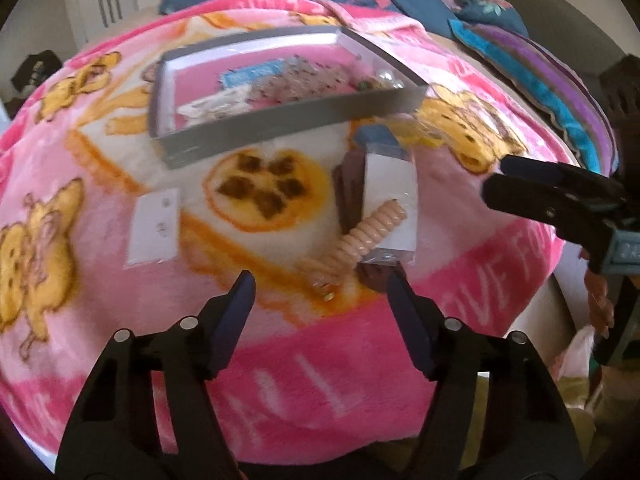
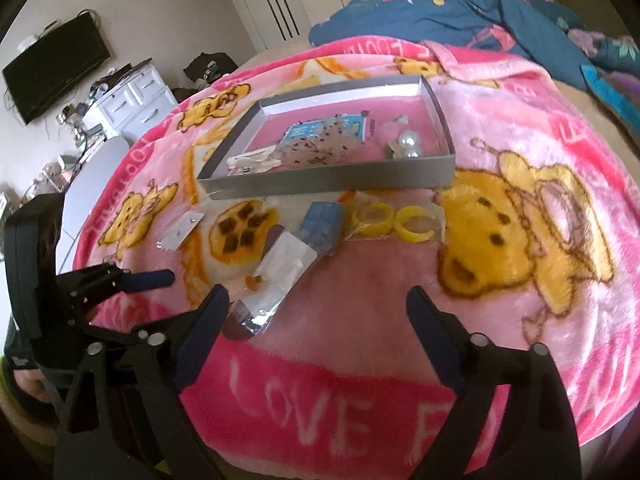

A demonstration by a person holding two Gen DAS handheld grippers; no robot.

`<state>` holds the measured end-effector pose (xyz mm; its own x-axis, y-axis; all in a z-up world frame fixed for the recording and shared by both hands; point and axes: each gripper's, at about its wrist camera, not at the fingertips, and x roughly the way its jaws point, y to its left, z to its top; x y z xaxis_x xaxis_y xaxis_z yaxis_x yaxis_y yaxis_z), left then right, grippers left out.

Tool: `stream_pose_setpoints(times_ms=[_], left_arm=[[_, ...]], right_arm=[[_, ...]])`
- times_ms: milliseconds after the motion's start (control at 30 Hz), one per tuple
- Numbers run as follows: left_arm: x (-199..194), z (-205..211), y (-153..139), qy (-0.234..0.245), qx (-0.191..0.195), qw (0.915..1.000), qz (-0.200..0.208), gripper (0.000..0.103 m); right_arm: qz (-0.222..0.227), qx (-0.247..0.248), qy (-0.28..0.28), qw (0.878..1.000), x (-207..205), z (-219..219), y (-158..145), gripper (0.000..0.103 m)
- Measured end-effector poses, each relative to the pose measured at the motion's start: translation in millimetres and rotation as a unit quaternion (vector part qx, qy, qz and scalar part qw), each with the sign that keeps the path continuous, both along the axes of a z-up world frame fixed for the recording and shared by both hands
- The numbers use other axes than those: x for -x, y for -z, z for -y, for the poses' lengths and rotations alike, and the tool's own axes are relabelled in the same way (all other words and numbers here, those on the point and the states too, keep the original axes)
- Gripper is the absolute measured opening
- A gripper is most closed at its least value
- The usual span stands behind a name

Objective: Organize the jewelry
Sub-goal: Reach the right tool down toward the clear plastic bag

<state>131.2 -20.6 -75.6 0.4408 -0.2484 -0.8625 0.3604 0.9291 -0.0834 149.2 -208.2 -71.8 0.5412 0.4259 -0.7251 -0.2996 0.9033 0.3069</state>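
A grey shallow box lies on the pink blanket and holds a blue card, a speckled packet and pearl earrings. In front of it lie loose items: a beige spiral hair tie, a white earring card in plastic, a brown piece, a blue packet, yellow rings in a bag and a small white earring card. My left gripper is open and empty just short of the hair tie. My right gripper is open and empty, near the white card.
The pink cartoon blanket covers a bed. A dark blue floral duvet lies behind it. A white dresser and a wall television stand at the far left. The right gripper shows in the left wrist view.
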Motion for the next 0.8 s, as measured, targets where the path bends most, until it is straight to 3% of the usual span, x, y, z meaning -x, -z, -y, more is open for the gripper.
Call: stream_pose_setpoints(times_ms=[133, 267, 500, 600, 800], left_arm=[[-14, 12, 3, 0.030, -0.008, 0.9995, -0.007, 0.039], [-23, 16, 10, 0.049, -0.009, 0.9985, -0.023, 0.038], [-27, 21, 19, 0.066, 0.007, 0.9967, -0.046, 0.038], [-29, 25, 24, 0.072, 0.001, 0.9961, -0.051, 0.032], [-22, 34, 19, 0.095, -0.004, 0.9949, -0.035, 0.027]], right_arm=[[-0.025, -0.019, -0.004, 0.999, -12, 0, 8, 0.078], [-0.049, -0.032, -0.010, 0.998, -21, -4, 15, 0.072], [-0.115, -0.087, -0.011, 0.990, -46, -10, 38, 0.050], [-0.131, -0.105, -0.008, 0.986, -51, -11, 46, 0.042], [-0.109, -0.117, -0.008, 0.987, -42, -1, 40, 0.028]])
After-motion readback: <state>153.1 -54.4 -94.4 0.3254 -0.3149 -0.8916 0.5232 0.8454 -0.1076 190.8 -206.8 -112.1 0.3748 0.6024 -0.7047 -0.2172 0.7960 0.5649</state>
